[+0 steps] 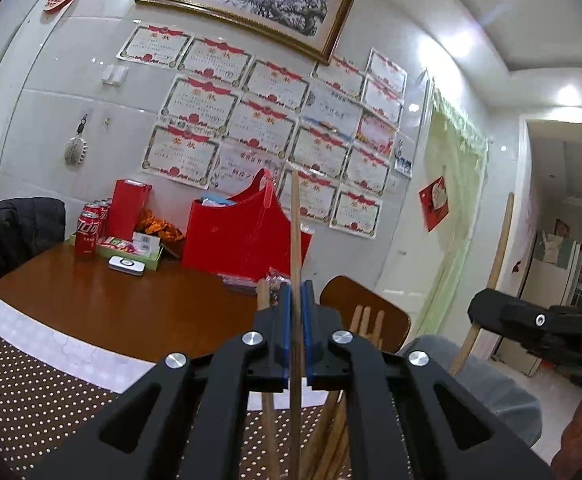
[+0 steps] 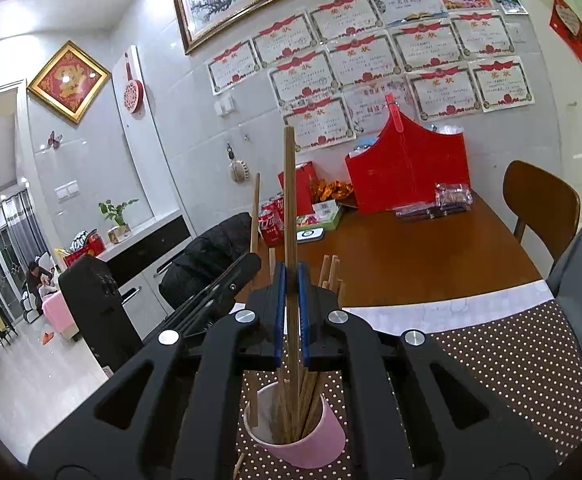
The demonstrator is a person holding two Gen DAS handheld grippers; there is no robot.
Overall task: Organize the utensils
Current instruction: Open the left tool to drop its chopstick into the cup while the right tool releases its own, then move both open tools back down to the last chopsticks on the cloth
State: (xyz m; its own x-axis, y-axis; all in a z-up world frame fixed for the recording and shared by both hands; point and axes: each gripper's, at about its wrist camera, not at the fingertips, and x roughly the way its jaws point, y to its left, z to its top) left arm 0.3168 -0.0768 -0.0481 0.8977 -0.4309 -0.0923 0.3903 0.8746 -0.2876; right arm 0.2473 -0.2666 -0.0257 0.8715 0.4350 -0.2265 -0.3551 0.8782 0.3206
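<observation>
cup: pink cup point(image 2: 297, 432) already holds a bunch of chopsticks
left tongs point(image 1: 297, 312): clamped on one chopstick point(image 1: 295, 220) above cup
right tongs point(image 2: 291, 292): clamped on another chopstick point(image 2: 289, 184) above cup
left: drop both in; one stray stick point(image 2: 238, 467) beside cup

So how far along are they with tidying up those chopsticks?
Well along, it seems. Several chopsticks already stand in the pink cup. In hand: the left gripper and right gripper are each shut on one upright chopstick above the cup. Left: dropping those two in, plus one stick lying on the dotted mat beside the cup.
</observation>
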